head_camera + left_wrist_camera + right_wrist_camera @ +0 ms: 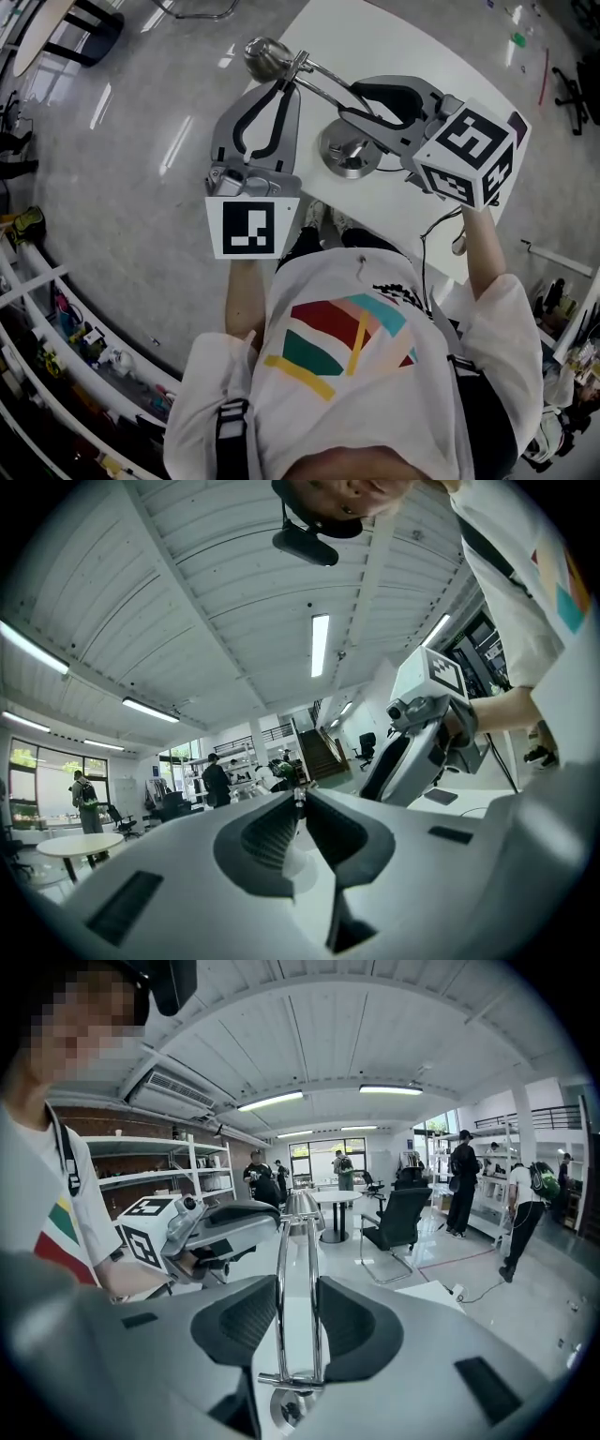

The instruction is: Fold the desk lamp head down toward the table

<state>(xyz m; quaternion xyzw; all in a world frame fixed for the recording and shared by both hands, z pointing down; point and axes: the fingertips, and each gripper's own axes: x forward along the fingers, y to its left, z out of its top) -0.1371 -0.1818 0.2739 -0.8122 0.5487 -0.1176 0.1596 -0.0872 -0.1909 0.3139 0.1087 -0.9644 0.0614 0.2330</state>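
Left gripper [300, 797]: jaws nearly together, the tips pinching a thin metal part of the desk lamp [319, 86]. In the head view those tips sit on the neck just behind the lamp head [267, 56]. Right gripper [297, 1283]: jaws narrowly apart, ribbed pads pressed on either side of the arm [282, 1316], two parallel chrome rods running straight between them. This grip sits low on the arm, close to the round base [349, 155]. The base stands on the white table [403, 47], near the edge closest to the person [347, 347]. From the base the arm slants away to the chrome lamp head, which lies at the table's left edge, over the grey floor [141, 141]. The grippers lie side by side, the left one off the table's side, the right one above the tabletop. Behind the lamp in the right gripper view are a round table [337, 1197], a black chair [398, 1218] and standing people [464, 1185], well apart from the work.
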